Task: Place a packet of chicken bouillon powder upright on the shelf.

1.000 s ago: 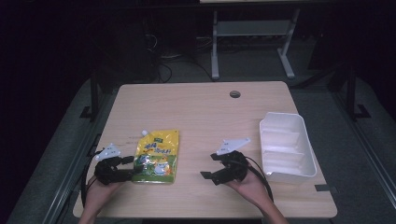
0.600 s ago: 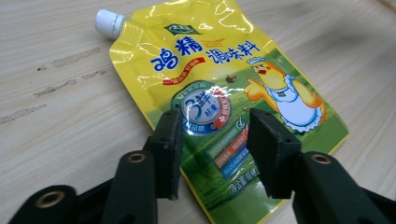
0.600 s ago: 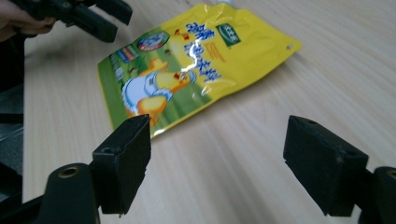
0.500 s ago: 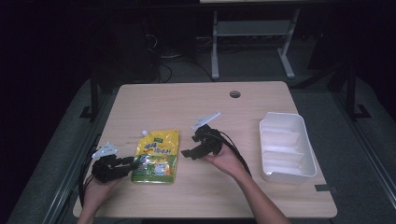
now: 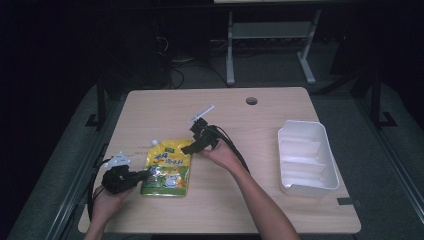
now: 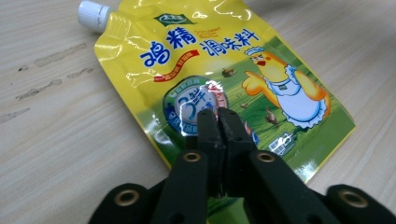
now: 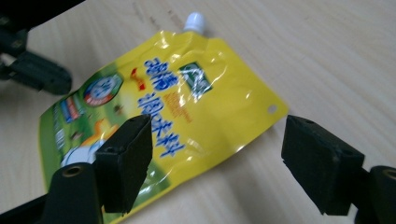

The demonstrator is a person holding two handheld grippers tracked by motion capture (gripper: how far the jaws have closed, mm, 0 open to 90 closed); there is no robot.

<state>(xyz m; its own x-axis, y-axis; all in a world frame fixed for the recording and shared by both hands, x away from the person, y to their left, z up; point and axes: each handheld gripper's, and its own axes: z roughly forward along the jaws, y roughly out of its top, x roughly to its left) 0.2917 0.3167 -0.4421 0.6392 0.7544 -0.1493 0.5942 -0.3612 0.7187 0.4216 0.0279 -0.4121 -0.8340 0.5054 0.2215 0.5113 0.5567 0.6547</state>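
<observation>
Item: glossy yellow plastic spout pouch with white screw cap (image 5: 167, 168), laid flat near the front left corner of the desk (image 5: 260, 210).

Left gripper (image 6: 217, 116): jaws just closed, pinched on the pouch's lower edge.

Right gripper (image 7: 215, 154): jaws spread wide above the pouch's upper corner, nothing held.

Step judged: pouch being secured at both ends.

Next: right jaws to be lowered and closed on that corner.

The right hand-held gripper (image 7: 217, 163) has its two black jaws standing wide apart, with nothing pressed between them. Beyond them a yellow pouch (image 7: 154, 112) lies flat on the wooden desk (image 7: 327, 56), its white cap (image 7: 194, 21) pointing away. The pouch's near corner sits in the gap between the jaws. The other hand-held gripper (image 7: 39, 74) shows dark at the upper left, at the pouch's far edge.
</observation>
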